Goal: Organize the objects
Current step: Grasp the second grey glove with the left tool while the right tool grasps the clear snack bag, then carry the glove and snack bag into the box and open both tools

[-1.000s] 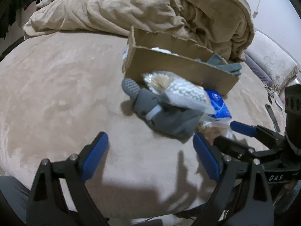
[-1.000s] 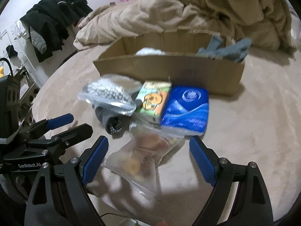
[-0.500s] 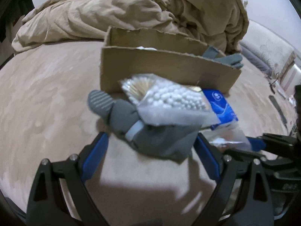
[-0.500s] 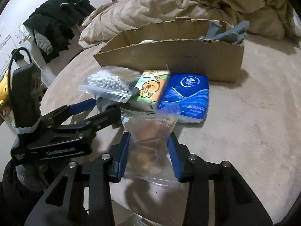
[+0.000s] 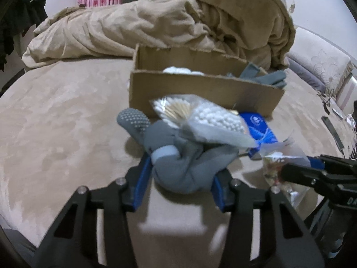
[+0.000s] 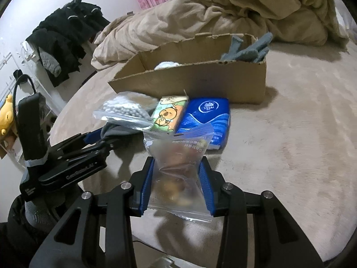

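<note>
My left gripper (image 5: 180, 176) is shut on a grey glove (image 5: 178, 165) on the beige bed; a clear bag of cotton swabs (image 5: 207, 120) rests on top of the glove. My right gripper (image 6: 177, 183) is shut on a clear snack bag (image 6: 176, 167) and holds it just above the bed. An open cardboard box (image 6: 200, 78) stands behind, also seen in the left wrist view (image 5: 200, 89), with a grey glove (image 6: 247, 49) and something white (image 6: 166, 64) inside. A blue tissue pack (image 6: 205, 118) and a cartoon-print pack (image 6: 170, 114) lie in front of the box.
A rumpled beige duvet (image 5: 178, 22) is piled behind the box. Dark clothes (image 6: 64, 40) hang at the far left by the wall. A yellow plush toy (image 6: 6, 116) sits off the bed's left edge. Small items (image 5: 334, 125) lie at the right bed edge.
Both grippers have closed: the left moved forward and shut on the grey glove, the right shut on the snack bag and lifted it slightly.
</note>
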{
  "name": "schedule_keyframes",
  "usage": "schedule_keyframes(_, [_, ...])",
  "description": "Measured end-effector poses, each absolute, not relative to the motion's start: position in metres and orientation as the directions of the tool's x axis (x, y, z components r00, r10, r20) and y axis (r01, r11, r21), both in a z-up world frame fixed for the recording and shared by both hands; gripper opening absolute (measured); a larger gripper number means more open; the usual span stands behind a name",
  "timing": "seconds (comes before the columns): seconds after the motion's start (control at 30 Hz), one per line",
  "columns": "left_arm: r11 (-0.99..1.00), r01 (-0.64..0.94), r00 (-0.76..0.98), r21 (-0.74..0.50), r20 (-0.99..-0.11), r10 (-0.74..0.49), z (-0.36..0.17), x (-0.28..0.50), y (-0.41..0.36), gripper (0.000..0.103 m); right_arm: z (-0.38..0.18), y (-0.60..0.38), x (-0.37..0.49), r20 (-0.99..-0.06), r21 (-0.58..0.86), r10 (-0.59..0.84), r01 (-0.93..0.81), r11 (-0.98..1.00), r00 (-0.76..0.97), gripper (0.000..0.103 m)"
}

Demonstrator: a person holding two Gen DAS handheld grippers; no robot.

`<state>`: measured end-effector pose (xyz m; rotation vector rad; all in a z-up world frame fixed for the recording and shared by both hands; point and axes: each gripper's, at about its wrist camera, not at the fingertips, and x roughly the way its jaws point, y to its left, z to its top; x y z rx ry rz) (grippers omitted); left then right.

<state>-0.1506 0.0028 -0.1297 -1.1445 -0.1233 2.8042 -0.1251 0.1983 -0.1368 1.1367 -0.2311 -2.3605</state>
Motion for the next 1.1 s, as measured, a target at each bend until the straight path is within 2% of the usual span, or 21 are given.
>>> schedule_keyframes(0.27, [-0.990, -0.074, -0.727, -0.123, -0.673, 0.138, -0.108, -0.117, -0.003, 0.047, -0.122, 0.202, -0.116, -0.663, 0.355, -0.514, 0.376, -0.856, -0.544, 0.041])
schedule_keyframes(0.53, [-0.985, -0.090, -0.771, -0.149, -0.616, 0.164, -0.066, -0.084, -0.009, 0.047, -0.094, 0.202, -0.104, -0.625, 0.346, -0.523, 0.394, -0.851, -0.580, 0.041])
schedule_keyframes(1.1, [-0.980, -0.141, -0.852, -0.142, -0.486, 0.193, 0.016, -0.097, -0.019, 0.047, -0.005, 0.210, -0.112, -0.480, 0.262, -0.502, 0.429, -0.864, -0.719, 0.041])
